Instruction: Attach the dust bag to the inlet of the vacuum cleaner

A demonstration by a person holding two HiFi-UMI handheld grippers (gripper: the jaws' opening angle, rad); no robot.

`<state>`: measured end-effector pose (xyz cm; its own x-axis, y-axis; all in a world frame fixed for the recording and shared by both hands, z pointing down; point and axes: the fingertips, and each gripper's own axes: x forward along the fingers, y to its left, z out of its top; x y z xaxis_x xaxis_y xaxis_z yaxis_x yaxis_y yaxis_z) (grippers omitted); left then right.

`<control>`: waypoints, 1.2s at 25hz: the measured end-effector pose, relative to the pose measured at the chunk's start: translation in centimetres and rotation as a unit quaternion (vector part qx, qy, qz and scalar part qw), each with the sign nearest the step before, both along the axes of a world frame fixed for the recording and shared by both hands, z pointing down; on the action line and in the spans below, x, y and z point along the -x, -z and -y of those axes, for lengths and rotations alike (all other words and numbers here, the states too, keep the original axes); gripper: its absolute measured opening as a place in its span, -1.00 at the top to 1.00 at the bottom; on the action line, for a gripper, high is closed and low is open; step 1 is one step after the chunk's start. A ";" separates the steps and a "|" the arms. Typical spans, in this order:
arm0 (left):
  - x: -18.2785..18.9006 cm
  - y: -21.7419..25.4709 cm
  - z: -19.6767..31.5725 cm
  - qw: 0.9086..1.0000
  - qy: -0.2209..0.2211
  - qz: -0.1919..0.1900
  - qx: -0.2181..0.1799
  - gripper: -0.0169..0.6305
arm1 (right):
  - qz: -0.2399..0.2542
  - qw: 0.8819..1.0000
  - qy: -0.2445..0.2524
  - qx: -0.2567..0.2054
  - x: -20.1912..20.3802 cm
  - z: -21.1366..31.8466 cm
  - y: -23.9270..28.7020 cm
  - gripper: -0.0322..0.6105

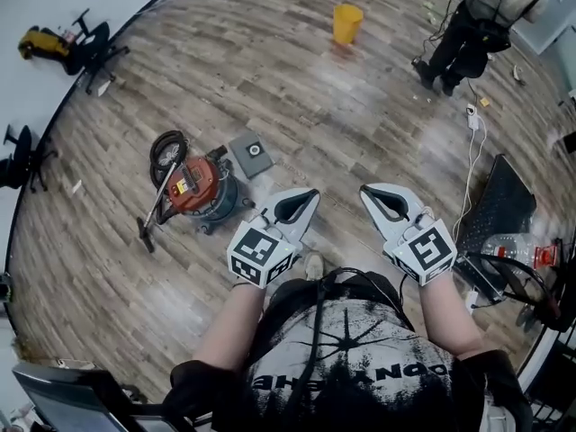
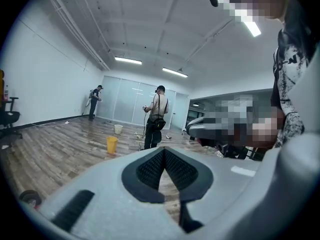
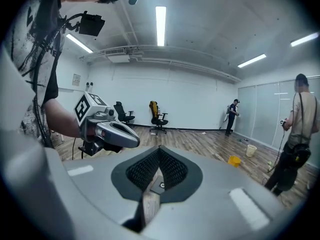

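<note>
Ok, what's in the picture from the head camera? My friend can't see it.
A person holds out the left gripper and right gripper, both shut and empty, over a wooden floor. Ahead on the left sits a red vacuum cleaner with a grey dust bag beside it; a yellow bucket stands farther off.

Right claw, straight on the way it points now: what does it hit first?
Probably the wood floor at or near the flat grey dust bag, which shows in line just below the shut tips of the right claw. Nothing stands nearer; the left claw sits off to the side. Depth is uncertain.
</note>
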<state>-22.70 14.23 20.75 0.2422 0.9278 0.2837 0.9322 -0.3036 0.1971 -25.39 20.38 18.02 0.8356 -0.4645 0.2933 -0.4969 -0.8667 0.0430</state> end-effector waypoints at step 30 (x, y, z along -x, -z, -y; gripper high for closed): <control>-26.0 -0.6 -16.3 0.993 0.114 0.003 -0.021 0.95 | -0.015 0.993 0.117 -0.026 -26.3 -18.2 -0.5 0.89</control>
